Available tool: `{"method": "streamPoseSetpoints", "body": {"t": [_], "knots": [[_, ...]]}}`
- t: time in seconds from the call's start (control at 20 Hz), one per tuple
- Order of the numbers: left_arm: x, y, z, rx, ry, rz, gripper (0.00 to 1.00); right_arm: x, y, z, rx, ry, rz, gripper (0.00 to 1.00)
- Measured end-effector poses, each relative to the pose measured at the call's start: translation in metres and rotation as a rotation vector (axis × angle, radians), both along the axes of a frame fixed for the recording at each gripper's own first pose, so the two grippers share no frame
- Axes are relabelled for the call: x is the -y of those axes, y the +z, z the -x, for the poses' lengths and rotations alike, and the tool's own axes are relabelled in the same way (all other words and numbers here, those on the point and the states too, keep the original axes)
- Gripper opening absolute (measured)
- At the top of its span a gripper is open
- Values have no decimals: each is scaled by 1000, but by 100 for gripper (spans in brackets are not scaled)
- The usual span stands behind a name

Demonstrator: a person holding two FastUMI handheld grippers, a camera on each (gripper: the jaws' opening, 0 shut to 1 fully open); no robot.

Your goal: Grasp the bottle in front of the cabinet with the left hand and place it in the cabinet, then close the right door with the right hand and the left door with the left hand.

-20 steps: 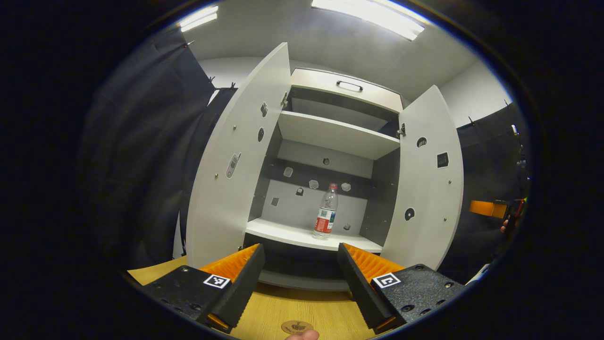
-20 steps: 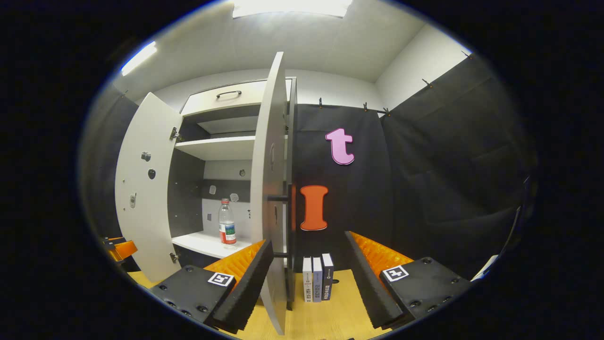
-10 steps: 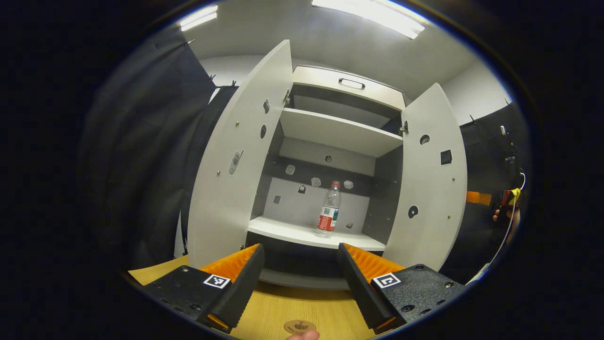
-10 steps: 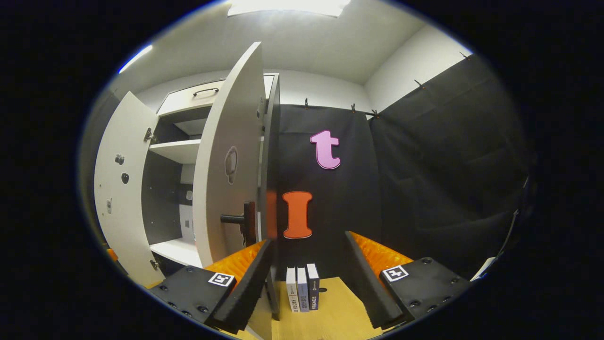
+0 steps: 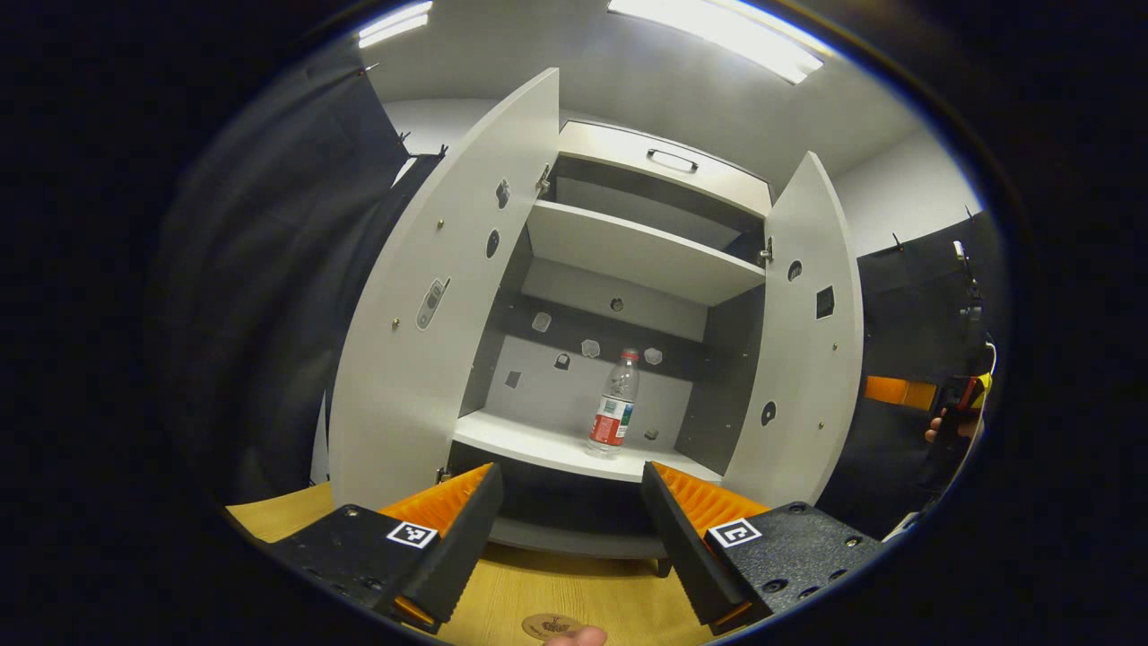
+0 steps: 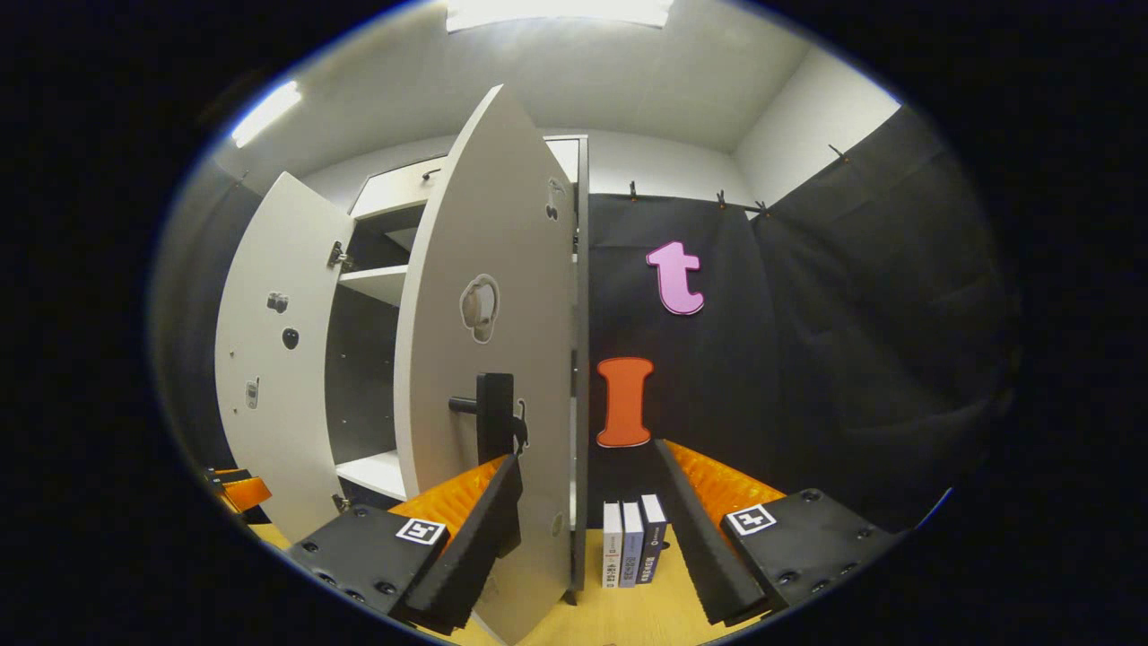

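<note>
Worktop (image 6: 619, 619): pale wood grain, bare in front of the books.
Books (image 6: 630, 543): three, upright, spines outward, side by side on the worktop (against the black cloth wall).
Round disc (image 5: 549, 625): flat on the worktop's near edge.

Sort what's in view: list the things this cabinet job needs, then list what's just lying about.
Part of the job:
bottle, standing on the cabinet's lower shelf
right door, partly swung in, with its handle
left door, wide open
left gripper, open
right gripper, open

Just lying about:
three books upright on the table
round disc
</note>
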State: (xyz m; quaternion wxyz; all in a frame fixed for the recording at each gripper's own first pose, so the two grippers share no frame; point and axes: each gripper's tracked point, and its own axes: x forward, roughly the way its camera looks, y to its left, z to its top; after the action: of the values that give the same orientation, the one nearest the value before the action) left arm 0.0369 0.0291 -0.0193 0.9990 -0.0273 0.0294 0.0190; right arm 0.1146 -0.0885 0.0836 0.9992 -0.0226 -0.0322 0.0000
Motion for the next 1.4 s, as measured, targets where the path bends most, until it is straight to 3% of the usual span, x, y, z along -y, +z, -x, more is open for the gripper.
{"method": "streamPoseSetpoints", "body": {"t": [0.35,0.55,1.05,1.2,1.4], "knots": [[-26,5,10,0,50,-35,94,-47,-6,-16,-8,68,-5,98],[-37,9,14,10,67,-32,94,-96,-12,-29,-36,179,-42,97],[-70,28,44,35,162,-64,95,-150,-26,-41,-74,268,-59,98],[-87,37,66,55,227,-75,95,-167,-36,-51,-97,301,-61,98],[-130,58,100,97,372,-92,95,-176,-55,-69,-132,298,-36,98]]}}
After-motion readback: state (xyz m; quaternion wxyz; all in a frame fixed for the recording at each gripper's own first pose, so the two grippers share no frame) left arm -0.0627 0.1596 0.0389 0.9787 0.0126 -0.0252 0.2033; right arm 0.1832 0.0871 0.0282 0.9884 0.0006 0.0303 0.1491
